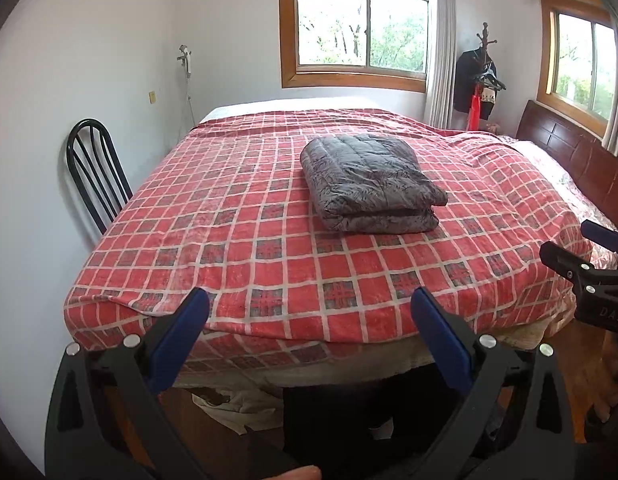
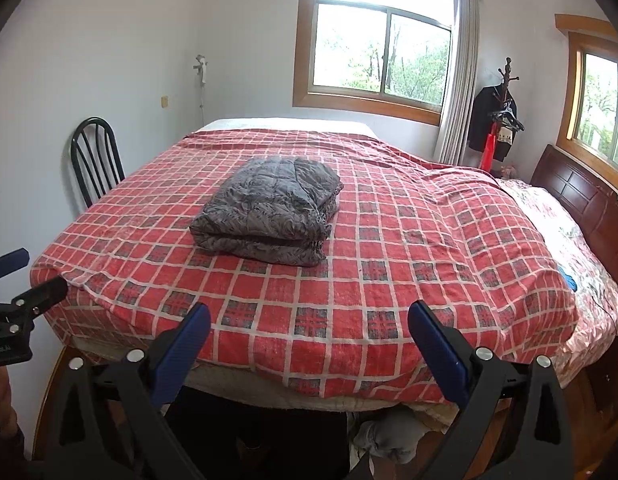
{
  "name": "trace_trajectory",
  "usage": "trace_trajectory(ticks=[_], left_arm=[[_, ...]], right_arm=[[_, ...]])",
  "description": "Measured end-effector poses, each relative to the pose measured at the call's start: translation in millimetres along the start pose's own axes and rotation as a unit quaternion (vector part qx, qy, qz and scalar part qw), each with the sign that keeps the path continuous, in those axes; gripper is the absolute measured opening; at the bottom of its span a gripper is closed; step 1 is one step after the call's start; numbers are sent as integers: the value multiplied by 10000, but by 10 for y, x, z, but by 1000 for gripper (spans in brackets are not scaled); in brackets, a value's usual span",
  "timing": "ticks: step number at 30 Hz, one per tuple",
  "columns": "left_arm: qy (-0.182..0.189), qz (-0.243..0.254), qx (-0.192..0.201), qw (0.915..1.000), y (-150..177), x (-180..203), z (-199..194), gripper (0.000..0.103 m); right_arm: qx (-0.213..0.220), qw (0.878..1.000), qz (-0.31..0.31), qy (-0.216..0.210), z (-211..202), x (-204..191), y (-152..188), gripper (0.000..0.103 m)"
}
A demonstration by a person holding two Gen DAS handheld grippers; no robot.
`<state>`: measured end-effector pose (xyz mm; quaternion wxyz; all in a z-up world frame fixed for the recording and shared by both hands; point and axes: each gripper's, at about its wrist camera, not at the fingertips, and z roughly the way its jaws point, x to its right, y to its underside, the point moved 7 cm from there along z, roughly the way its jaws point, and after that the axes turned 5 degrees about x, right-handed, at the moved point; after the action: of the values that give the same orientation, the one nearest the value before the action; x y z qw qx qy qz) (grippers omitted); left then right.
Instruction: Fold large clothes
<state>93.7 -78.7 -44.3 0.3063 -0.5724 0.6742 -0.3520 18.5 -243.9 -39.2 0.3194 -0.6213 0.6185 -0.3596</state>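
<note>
I hold my left gripper [image 1: 309, 304] and right gripper [image 2: 309, 320] spread wide, holding nothing, off the bed's [image 1: 237, 280] near edge. The folded quilt [image 1: 371, 182] lies mid-bed; its inner layers are hidden.

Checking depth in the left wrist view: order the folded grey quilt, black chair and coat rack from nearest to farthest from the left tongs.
From the left tongs:
1. Folded grey quilt, mid-bed.
2. Black chair, left of the bed; close to the quilt's range.
3. Coat rack, far right corner.
</note>
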Motion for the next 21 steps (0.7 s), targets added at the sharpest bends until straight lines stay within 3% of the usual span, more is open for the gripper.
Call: trace_trajectory(ticks=[21], left_arm=[[67,-120,25,9999,3,15,-2,100]], right_arm=[[-9,10000,-35,-3,41,-32,16,99]])
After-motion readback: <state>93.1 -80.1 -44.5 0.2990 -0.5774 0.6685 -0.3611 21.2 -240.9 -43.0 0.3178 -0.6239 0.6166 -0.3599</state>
